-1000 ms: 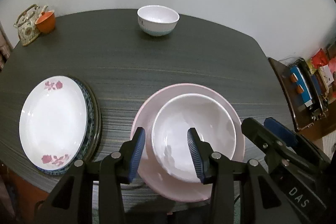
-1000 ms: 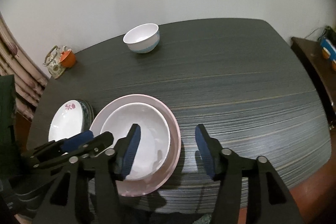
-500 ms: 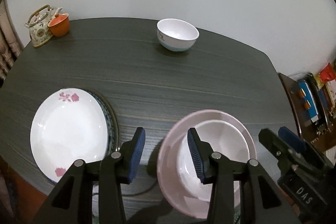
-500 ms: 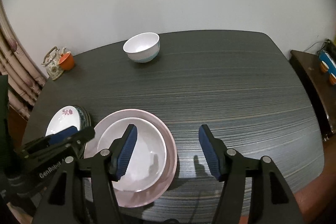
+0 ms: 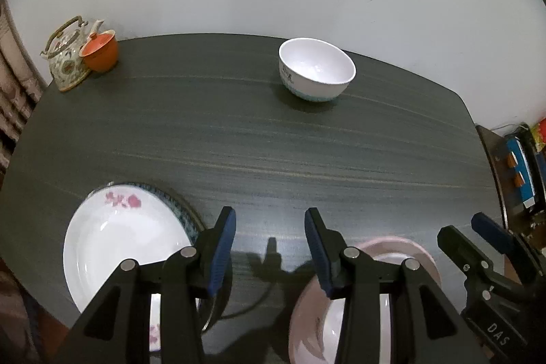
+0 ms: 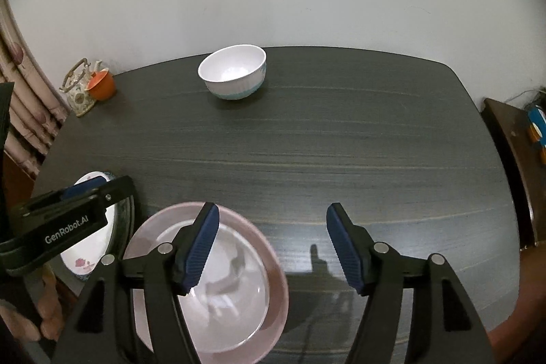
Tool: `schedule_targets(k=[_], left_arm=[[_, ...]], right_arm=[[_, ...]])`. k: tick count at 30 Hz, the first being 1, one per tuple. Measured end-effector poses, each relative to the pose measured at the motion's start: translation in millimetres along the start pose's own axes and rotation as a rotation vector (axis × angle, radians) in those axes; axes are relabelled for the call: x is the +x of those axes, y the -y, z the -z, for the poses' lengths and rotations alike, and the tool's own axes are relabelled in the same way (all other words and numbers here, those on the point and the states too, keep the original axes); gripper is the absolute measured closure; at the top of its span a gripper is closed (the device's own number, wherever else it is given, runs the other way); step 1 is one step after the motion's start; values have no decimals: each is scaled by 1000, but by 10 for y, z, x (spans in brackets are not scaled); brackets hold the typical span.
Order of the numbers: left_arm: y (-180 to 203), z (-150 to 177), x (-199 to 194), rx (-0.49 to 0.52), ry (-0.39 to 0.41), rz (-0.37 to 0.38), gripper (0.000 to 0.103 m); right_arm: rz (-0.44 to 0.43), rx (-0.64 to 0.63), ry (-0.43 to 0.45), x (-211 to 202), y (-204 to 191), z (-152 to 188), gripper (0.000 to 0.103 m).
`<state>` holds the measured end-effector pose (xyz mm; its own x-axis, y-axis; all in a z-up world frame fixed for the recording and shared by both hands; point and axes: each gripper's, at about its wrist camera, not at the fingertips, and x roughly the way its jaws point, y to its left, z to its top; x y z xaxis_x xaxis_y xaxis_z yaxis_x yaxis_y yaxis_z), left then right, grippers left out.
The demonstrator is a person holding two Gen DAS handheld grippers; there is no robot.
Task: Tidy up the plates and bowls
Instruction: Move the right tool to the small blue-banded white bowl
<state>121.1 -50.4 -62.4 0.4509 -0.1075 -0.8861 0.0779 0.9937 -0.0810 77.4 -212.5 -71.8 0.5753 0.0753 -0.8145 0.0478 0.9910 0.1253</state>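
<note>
From the left wrist, a dark wood-grain desk (image 5: 273, 139) meets a white wall; the left tool (image 5: 269, 244) tilts down, its jaws apart over bare desk, between the flowered white plate (image 5: 116, 248) and the pink plate holding a white bowl (image 5: 402, 258); from the right wrist, the right tool (image 6: 269, 244) tilts down, its jaws, just opening, empty, one above that bowl (image 6: 232, 295); a small white bowl (image 6: 233, 70) stands far off.

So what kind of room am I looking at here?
Probably a home dining area: a dark wood-grain table against a plain wall, set with plates and a white bowl, plus a floral teapot in the corner.
</note>
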Motion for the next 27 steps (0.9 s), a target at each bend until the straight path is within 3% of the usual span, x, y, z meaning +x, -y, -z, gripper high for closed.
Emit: schedule_targets(k=[16,19,27], left_arm=[[-13,-601,418,23,-41,-36,60],[-8,-688,490,24,-42,-41,54],[-79,-969,700,-15,-55,3,54]], right_arm=[[-28,-75,-80,496,160,-563,37],[-28,-76,-89,597,214,-673,37],[-64,-54,-111,927,298,-966,35]])
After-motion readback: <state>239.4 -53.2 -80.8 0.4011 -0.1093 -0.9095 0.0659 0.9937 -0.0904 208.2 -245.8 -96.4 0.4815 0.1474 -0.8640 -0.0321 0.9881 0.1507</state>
